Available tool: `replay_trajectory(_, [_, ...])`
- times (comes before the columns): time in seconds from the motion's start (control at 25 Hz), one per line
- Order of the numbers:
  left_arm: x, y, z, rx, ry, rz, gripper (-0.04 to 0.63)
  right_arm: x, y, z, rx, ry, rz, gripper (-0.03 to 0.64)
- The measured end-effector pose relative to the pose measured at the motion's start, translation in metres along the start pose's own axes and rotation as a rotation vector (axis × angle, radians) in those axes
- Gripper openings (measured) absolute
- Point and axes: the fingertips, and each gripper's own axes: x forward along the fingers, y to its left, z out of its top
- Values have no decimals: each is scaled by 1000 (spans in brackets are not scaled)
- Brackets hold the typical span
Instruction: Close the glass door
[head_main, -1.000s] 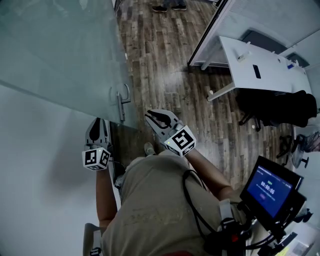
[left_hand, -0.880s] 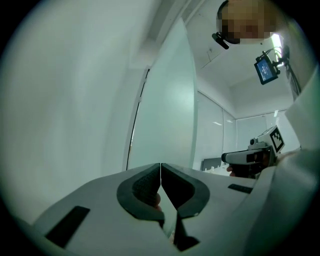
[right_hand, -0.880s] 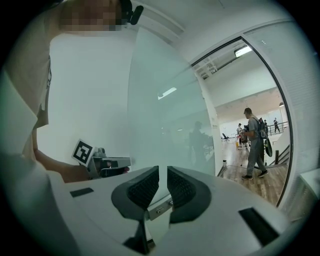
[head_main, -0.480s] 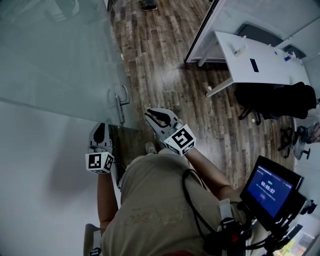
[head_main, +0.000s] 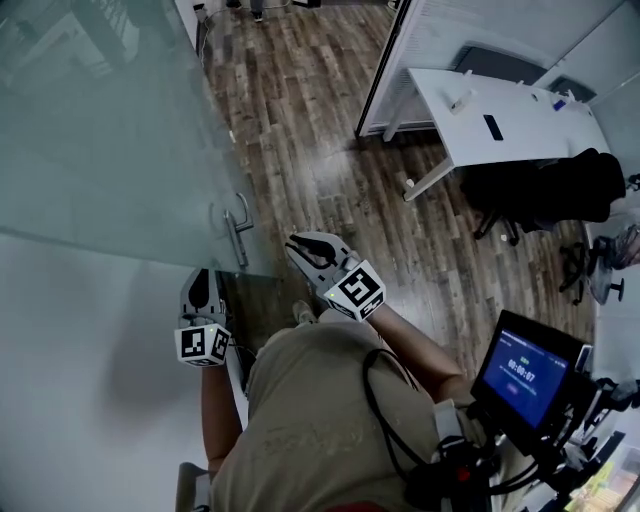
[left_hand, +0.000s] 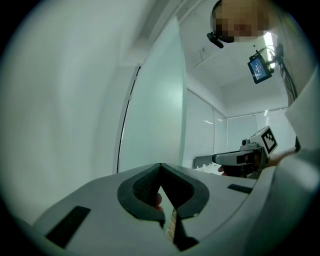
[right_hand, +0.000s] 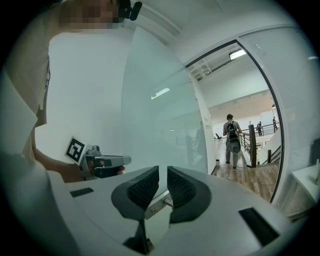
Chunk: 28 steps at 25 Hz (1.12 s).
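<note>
Glass door (head_main: 120, 130) at left; its upright handle (head_main: 237, 228) sits at the near edge, just beyond both grippers. Left gripper (head_main: 200, 278), jaws shut and empty, lies nearest the glass. Right gripper (head_main: 294, 241), jaws slightly apart and empty, faces the handle from the right.

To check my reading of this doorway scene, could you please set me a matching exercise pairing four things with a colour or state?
1 left tongs
2 door handle
3 desk
4 screen

A white
B lit blue
C shut
D metal, mounted on the glass door

Pairs: 1-C; 2-D; 3-A; 4-B
</note>
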Motion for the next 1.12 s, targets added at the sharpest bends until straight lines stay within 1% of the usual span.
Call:
replay_trajectory(0.12, [3, -5, -3, -12, -4, -14, 15, -5, -3, -2, 3, -2, -16, 44])
replay_trajectory(0.36, [8, -12, -11, -2, 1, -50, 15, -10, -8, -10, 17, 3, -41, 44])
replay_trajectory(0.64, [14, -17, -23, -6, 0, -69, 15, -11, -18, -11, -1, -2, -61, 44])
replay_trajectory(0.8, [17, -26, -38, -9, 2, -65, 15, -20, -25, -19, -11, 3, -71, 44])
replay_trajectory(1.0, [23, -23, -41, -15, -20, -43, 15, -20, -34, -16, -26, 8, -96, 44])
replay_trajectory(1.12, [29, -47, -63, -14, -29, -37, 15, -44, -48, -35, -28, 3, -106, 44])
